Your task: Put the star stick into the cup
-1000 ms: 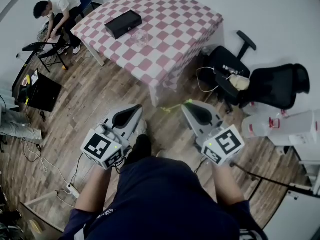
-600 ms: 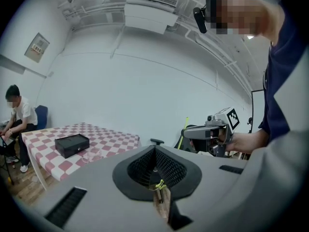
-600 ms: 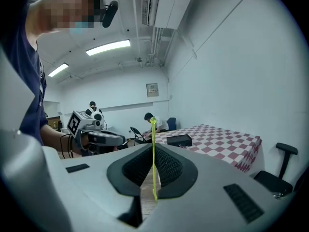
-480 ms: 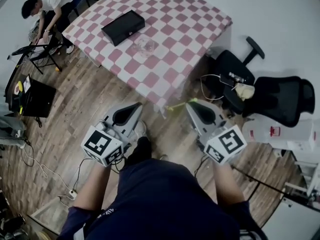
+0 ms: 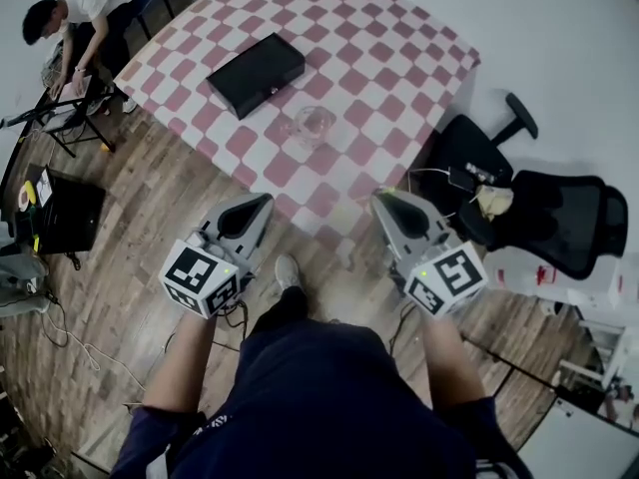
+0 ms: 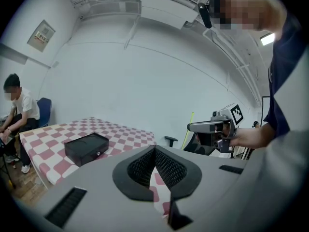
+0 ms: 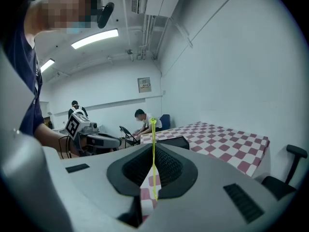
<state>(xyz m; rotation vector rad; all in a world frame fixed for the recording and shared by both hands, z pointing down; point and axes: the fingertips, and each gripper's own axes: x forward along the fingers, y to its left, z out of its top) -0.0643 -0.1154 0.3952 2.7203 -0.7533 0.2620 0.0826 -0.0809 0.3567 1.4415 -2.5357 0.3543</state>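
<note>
Fingers (image 7: 137,167) of the right gripper (image 7: 154,147) are pressed together on the star stick (image 7: 153,134). It is a hair-thin, translucent yellow-green rod that runs up between the black ribbed faces and pokes out past their tips. It ends in a small blob too tiny to read as a shape. Fingers (image 6: 142,169) of the left gripper (image 6: 155,148) meet at the tips too, with nothing between their cross-hatched rubber faces; only checked cloth shows through the gap beneath. Both tools have smooth grey, wedge-shaped plastic shells, and each carries a white marker cube (image 5: 447,280) printed with black squares. They are held side by side, apart from each other, in front of the holder's dark navy top.

Below them lie a brown plank floor (image 5: 150,208) and one pale shoe (image 5: 288,270). Just beyond the gripper noses is the table (image 5: 399,58), draped in a pink-and-white checked cloth. A clear glass cup (image 5: 315,125) stands upright on it near the front, well apart from the stick. Behind the cup lies a flat, matte black box (image 5: 257,73). Black office chairs (image 5: 559,218) sit off to the right. At the far left, a seated person (image 5: 75,13) in a white shirt bends forward.
</note>
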